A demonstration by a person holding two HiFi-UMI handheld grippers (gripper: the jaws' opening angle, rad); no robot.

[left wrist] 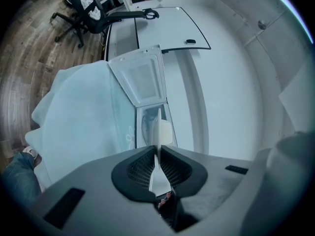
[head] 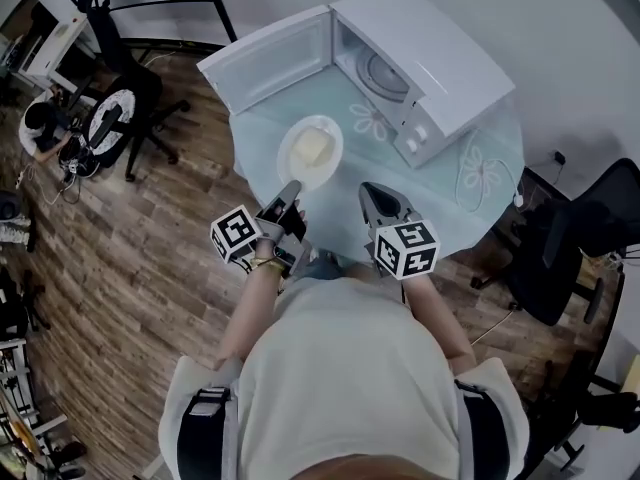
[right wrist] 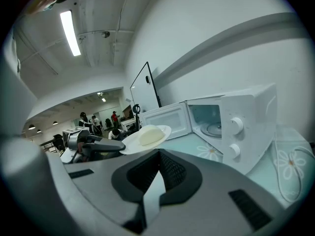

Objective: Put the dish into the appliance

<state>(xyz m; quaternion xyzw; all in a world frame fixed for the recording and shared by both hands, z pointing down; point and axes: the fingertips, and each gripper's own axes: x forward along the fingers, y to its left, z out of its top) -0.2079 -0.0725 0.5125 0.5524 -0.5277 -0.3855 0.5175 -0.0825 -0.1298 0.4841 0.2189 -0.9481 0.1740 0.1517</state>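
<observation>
Two grippers are held over the round table (head: 462,206). The white plate (head: 288,160), bearing a pale lump of food (head: 312,148), is clamped at its rim by the left gripper (head: 288,194) before the open microwave (head: 425,68). The right gripper (head: 373,194) is kept closed, with nothing between its jaws.

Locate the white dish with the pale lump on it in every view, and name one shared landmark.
Head view: dish at centre, just below the microwave door.
Left gripper view: dish at lower centre, edge-on, clamped in the left claw.
Right gripper view: dish left of centre, above the jaws.
Shared landmark: the open microwave door.
</observation>
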